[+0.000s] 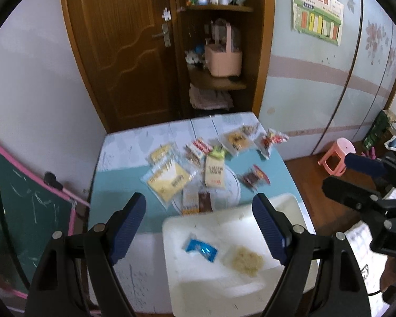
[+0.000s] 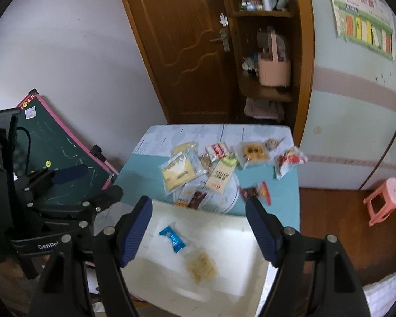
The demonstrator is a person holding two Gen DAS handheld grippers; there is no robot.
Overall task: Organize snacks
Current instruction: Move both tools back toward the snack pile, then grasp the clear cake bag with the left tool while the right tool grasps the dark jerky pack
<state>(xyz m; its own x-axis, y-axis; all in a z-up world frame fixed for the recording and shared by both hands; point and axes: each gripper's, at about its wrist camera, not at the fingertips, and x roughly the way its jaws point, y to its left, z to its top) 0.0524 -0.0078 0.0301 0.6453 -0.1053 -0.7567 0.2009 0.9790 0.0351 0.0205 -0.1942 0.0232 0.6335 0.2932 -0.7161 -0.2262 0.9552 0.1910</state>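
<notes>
My left claw (image 1: 199,227) is wide open and holds nothing; its two blue pads hang in the lower half of the left view, above the white tray (image 1: 177,272), without touching it. My right claw (image 2: 199,228) is the same — spread wide, empty, its fingers above the near part of the same tray in the right view. Each claw also shows at the side edge of the other's view.

In the tray lie two things already: a small blue packet (image 1: 201,249) and, just beside it to the right, a clear packet with pale crumbly pieces (image 1: 246,260). They are near each other, but I cannot tell if they touch.

Beyond the tray, in the middle of both views, the other snacks lie scattered on the light blue table (image 1: 113,185): a big yellow bag (image 1: 169,181), a tall cream packet (image 1: 214,175), a dark red packet (image 1: 253,177) more to the right, and a red and white bag (image 1: 270,140) near the far right corner of the table. Some overlap each other.

I judge all of them light, soft and a little slippery, with thin film that crinkles. The contents may break, so I would pinch at a sealed edge or a corner — not across the middle — and close gently.
</notes>
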